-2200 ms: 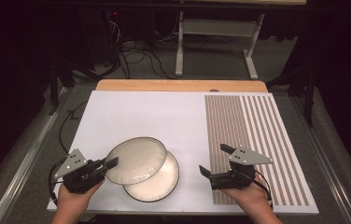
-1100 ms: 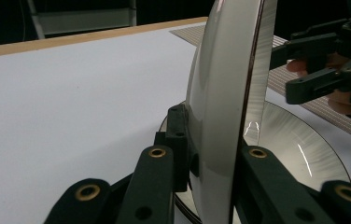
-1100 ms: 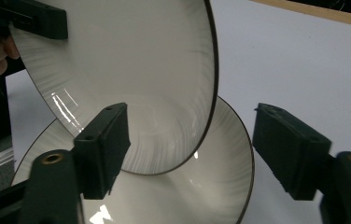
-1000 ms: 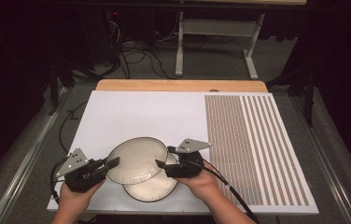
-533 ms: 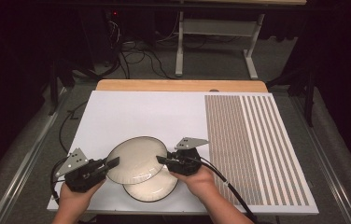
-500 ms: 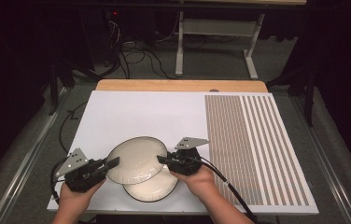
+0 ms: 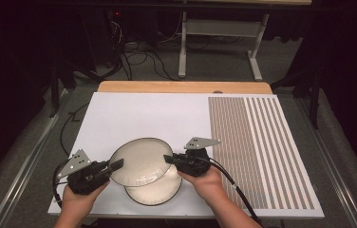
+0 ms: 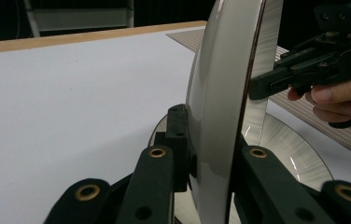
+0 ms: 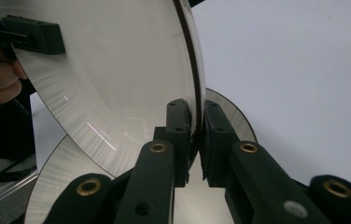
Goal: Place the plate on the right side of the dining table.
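Observation:
A pale round plate with a dark rim (image 7: 138,161) hangs tilted just above the white board, partly over a second, similar plate (image 7: 156,194) that lies flat. My left gripper (image 7: 117,165) is shut on the upper plate's left rim (image 8: 220,70), with its pads on both faces. My right gripper (image 7: 169,159) has just been closing and now pinches the same plate's right rim (image 9: 117,70) between its pads (image 9: 179,123). The lower plate (image 9: 54,184) shows beneath. In the left gripper view the right gripper (image 8: 269,84) sits at the far rim, over the lower plate (image 8: 290,149).
The white board (image 7: 143,114) covers most of the table; a panel of brown stripes (image 7: 257,142) takes its right third. A wooden edge (image 7: 181,87) runs along the back. Beyond it are floor cables (image 7: 134,57) and a desk frame (image 7: 214,33).
My right hand came in from the striped panel to the upper plate's right rim and its jaws closed on it. The left gripper and both plates stayed put.

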The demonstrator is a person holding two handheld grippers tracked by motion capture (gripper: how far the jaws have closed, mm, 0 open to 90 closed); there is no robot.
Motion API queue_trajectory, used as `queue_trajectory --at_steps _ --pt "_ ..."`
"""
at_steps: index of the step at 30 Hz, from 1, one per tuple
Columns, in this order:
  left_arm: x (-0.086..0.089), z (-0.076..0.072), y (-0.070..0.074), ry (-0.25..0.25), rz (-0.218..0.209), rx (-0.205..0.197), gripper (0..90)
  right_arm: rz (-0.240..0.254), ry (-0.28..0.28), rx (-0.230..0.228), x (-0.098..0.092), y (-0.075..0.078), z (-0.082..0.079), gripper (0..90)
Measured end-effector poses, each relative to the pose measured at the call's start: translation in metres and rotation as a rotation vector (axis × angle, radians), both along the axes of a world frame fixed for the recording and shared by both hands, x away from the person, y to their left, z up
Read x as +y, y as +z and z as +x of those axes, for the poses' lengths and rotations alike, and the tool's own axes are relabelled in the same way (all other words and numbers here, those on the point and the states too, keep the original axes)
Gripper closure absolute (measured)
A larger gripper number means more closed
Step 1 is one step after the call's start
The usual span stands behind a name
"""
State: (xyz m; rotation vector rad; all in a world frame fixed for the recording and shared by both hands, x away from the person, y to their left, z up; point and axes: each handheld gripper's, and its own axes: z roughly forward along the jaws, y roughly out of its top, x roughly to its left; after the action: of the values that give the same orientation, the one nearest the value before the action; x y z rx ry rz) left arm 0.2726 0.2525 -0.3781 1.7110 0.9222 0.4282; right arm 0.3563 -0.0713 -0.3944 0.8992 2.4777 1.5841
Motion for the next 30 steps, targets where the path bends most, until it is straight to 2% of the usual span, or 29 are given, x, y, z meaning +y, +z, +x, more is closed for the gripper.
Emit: queue_trajectory --at_steps 6,10,13,17,21,30 --pt "-0.007 0.005 0.003 -0.006 -0.016 0.006 80.1 0.006 -0.016 -0.013 -0.009 0.007 -0.001 85.6" --pt "-0.012 0.008 0.009 -0.009 -0.016 -0.006 79.8 0.01 -0.018 -0.026 -0.015 0.012 -0.001 85.9" --pt "-0.018 0.009 0.015 -0.012 -0.035 -0.018 79.4 0.029 -0.03 -0.043 -0.022 0.02 -0.002 86.3" --pt "-0.034 0.012 0.023 -0.028 -0.023 -0.026 79.5 0.033 -0.045 -0.07 -0.037 0.029 -0.005 86.3" --pt "-0.048 0.018 0.028 -0.045 -0.015 -0.013 79.5 0.04 -0.065 -0.092 -0.053 0.036 -0.005 86.3" --pt "-0.082 0.024 0.033 -0.089 -0.005 -0.005 79.4 0.041 -0.11 -0.133 -0.09 0.045 -0.014 86.6"
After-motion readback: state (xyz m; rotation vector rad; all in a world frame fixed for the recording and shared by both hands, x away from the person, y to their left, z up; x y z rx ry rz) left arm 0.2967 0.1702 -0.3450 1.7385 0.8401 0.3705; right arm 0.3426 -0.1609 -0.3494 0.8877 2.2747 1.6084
